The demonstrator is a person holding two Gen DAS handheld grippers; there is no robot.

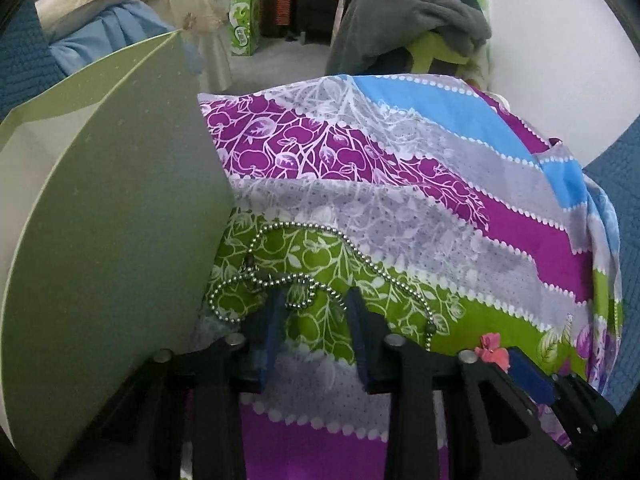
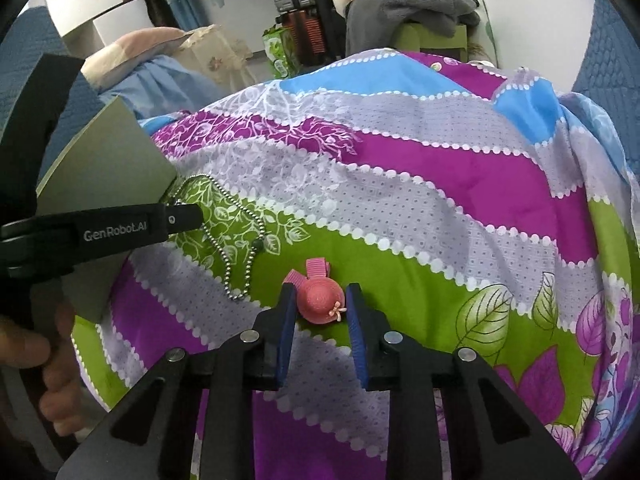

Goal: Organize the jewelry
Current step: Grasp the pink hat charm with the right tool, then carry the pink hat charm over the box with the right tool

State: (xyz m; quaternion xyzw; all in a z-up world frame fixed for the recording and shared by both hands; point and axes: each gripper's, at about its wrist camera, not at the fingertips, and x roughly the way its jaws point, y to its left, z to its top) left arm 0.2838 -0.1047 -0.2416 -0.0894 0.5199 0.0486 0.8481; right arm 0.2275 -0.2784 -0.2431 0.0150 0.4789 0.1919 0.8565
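A silver ball-chain necklace (image 1: 304,276) lies in loops on the patterned cloth (image 1: 440,208); it also shows in the right wrist view (image 2: 236,248). My left gripper (image 1: 314,300) is open, its fingertips straddling a loop of the chain. A pink hat-shaped hair clip (image 2: 320,300) lies on the cloth; my right gripper (image 2: 320,296) has a finger on each side of it, jaws close to the hat but a gap seems to remain. The clip also peeks into the left wrist view (image 1: 492,350). A pale green box (image 1: 100,220) stands to the left.
The green box also shows in the right wrist view (image 2: 108,160), with the left gripper's black body (image 2: 100,228) in front of it. A chair piled with grey clothes (image 1: 420,12) and a green carton (image 1: 244,24) stand beyond the cloth.
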